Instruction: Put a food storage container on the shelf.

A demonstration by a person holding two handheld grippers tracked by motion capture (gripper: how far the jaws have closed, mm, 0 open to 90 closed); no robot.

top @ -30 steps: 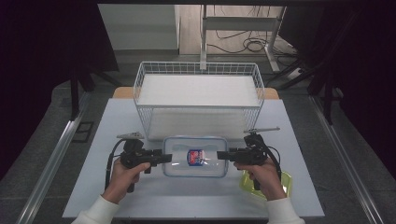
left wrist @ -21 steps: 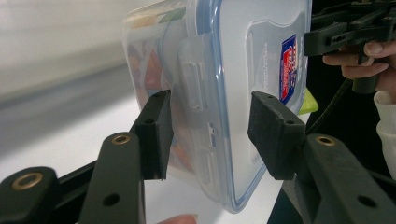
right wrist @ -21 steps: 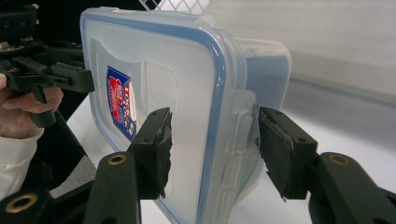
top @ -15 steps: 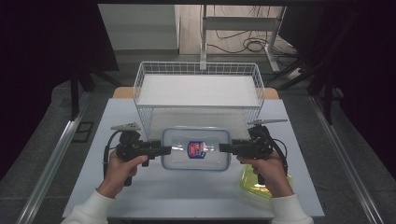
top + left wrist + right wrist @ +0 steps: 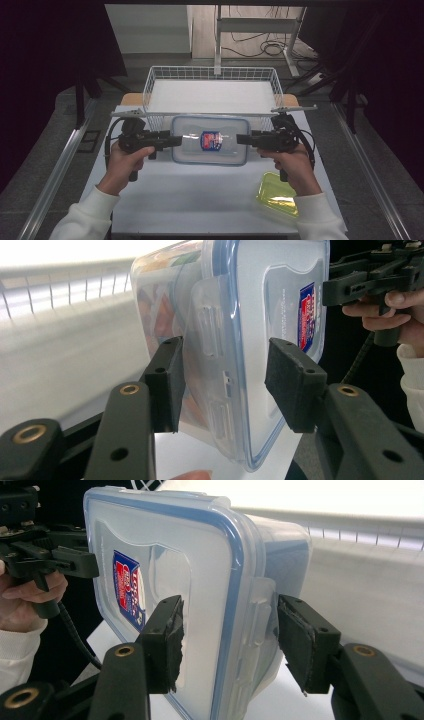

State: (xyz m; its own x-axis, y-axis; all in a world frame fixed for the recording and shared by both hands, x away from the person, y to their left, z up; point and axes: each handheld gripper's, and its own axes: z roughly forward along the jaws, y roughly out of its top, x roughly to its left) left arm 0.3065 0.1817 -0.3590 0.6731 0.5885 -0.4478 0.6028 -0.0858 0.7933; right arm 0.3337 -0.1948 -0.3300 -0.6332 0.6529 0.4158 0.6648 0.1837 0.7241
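Both hands reach level toward each other, the left gripper (image 5: 172,140) and right gripper (image 5: 243,139) each clamped on one end of the lidded box (image 5: 210,140) between them. The wire basket (image 5: 212,75) stands just beyond the jaws.

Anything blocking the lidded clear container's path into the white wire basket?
Nothing visible. The clear plastic container with blue-rimmed lid, clamped by left gripper and right gripper, hangs before the white wire basket, whose open interior looks bare; only its near rim lies ahead.

left gripper (image 5: 172,141): black, brass rivets | right gripper (image 5: 243,139): black, looped cable | sleeves (image 5: 85,218): white
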